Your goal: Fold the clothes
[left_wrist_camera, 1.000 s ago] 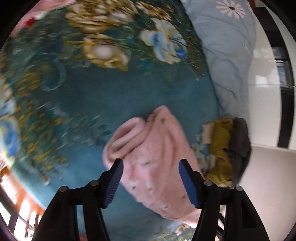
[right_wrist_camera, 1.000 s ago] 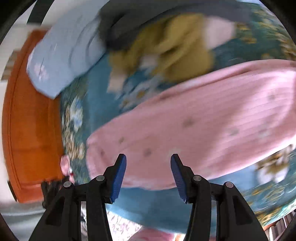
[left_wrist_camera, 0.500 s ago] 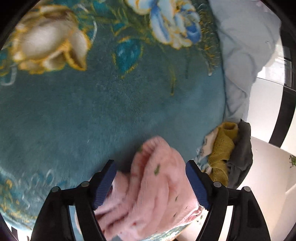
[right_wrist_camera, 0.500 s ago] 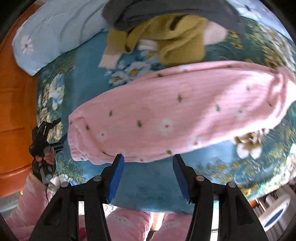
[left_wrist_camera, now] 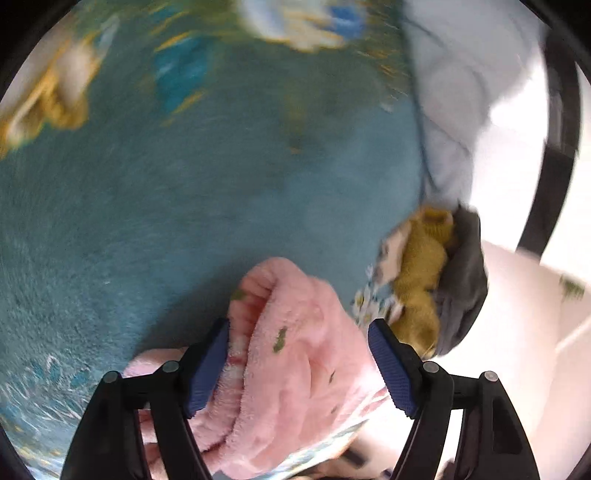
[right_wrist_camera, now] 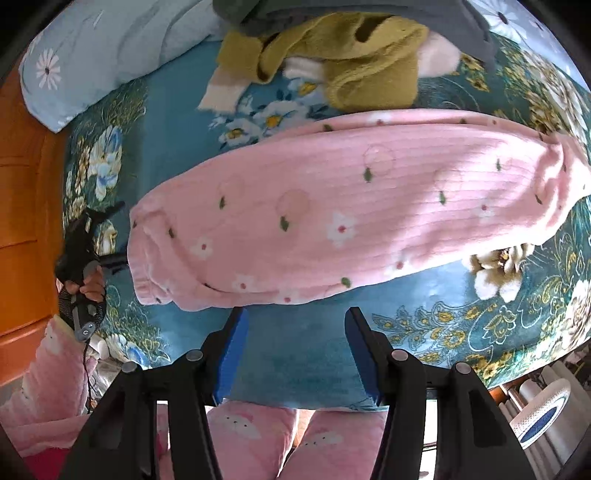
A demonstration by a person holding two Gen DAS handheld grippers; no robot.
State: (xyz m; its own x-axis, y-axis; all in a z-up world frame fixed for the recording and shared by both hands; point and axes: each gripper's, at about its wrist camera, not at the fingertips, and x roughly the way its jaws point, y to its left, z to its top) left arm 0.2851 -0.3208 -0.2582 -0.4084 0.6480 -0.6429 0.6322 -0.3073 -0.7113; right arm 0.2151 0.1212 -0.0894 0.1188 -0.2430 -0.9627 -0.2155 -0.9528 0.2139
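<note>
Looks partly done, at a guess. Shows a pink fleece garment (right_wrist_camera: 332, 206) lying across the middle of the right wrist view as one long, flat band on the blue flowery blanket (right_wrist_camera: 295, 354). Seems folded once the long way already. Needs at least one more fold, end to end, to make a small neat bundle.

In the left wrist view, has the left gripper (left_wrist_camera: 297, 326) low at one end of the pink garment, jaws wide apart, fluffy cloth bunched between them. Touches the cloth on the left pad; does not look pinched yet. Blurry here, so hard to be sure.

In the right wrist view, puts the right gripper (right_wrist_camera: 295, 314) at the bottom middle, just below the long edge of the pink garment. Jaws apart, nothing between them, only blanket underneath.

Leaves more to fold: a messy pile at the top of the right wrist view, with a yellow knit piece (right_wrist_camera: 369, 62) under a grey piece (right_wrist_camera: 258, 14). Sits very near the pink garment's far edge, so could get in the way of a fold upward.

Also shows a pale blue pillow (right_wrist_camera: 110, 48) at the upper left and orange wood (right_wrist_camera: 22, 184) at the left edge.
</note>
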